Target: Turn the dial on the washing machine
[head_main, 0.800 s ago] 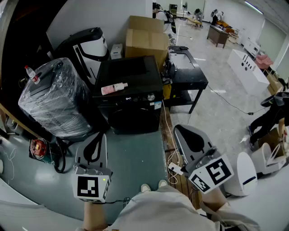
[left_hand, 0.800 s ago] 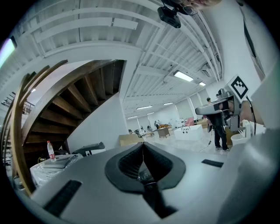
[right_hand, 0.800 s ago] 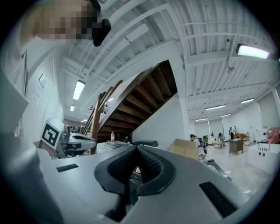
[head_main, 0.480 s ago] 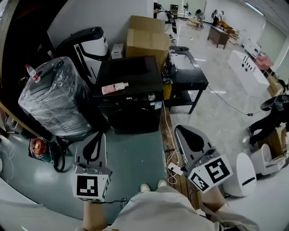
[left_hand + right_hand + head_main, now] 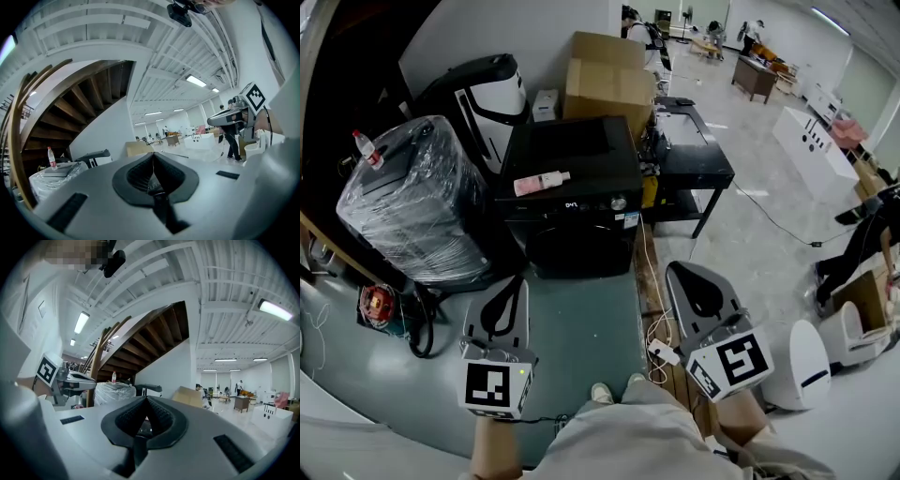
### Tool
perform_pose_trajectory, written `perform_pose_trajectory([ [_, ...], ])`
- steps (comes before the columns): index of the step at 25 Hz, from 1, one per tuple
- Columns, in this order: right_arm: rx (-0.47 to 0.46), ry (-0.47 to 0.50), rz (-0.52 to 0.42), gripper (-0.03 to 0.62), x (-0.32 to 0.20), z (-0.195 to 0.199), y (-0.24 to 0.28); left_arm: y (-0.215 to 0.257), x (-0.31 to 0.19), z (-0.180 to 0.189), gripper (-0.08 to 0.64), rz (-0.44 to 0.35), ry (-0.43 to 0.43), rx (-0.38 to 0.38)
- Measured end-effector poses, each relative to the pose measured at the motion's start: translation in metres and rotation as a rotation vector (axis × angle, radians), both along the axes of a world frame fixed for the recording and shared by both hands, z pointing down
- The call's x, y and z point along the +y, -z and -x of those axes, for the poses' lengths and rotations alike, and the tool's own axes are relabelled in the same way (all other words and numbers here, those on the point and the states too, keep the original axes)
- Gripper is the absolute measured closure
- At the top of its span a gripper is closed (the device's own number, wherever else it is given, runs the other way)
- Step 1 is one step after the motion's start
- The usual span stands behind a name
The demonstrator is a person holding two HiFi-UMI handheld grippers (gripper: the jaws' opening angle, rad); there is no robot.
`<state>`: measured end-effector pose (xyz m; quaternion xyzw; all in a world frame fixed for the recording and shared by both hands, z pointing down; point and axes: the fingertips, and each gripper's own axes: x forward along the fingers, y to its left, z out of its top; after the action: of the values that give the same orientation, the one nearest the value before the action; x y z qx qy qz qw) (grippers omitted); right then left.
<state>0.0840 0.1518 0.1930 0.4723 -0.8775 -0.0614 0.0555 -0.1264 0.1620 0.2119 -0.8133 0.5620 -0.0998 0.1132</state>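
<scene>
The black washing machine [image 5: 572, 202] stands on the floor ahead of me, and its silver dial [image 5: 618, 202] sits at the right of the front panel. A pink bottle [image 5: 542, 183] lies on its top. My left gripper [image 5: 513, 280] is held low at the left, well short of the machine, with its jaws shut and nothing between them [image 5: 153, 158]. My right gripper [image 5: 676, 270] is held at the right, also short of the machine and below the dial. Its jaws are shut and empty [image 5: 146, 403].
A plastic-wrapped appliance [image 5: 408, 202] stands left of the machine, with cardboard boxes [image 5: 605, 75] behind it and a black table [image 5: 689, 155] to its right. A cable and power strip [image 5: 661, 352] lie on the floor near my feet. A white rounded device [image 5: 797, 361] sits at the right.
</scene>
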Motion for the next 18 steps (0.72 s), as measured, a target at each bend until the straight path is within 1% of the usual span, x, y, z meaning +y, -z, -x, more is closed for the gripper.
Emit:
perform_pose_trajectory([
  [5,-0.015,-0.014,0.005,0.565,-0.010,-0.001,-0.005,-0.008,-0.010,-0.003,0.540,0.022,-0.015,-0.004],
  [10,-0.030,-0.020,0.002,0.563,-0.032,-0.007,-0.007,-0.014,-0.027,-0.008,0.540,0.039,-0.022,-0.017],
  [15,-0.040,0.001,0.010,0.563,-0.067,-0.009,-0.012,-0.015,-0.059,-0.015,0.540,0.051,-0.012,0.006],
  [18,-0.038,0.018,0.023,0.563,-0.092,-0.009,-0.018,-0.014,-0.082,-0.021,0.540,0.069,0.004,0.042],
])
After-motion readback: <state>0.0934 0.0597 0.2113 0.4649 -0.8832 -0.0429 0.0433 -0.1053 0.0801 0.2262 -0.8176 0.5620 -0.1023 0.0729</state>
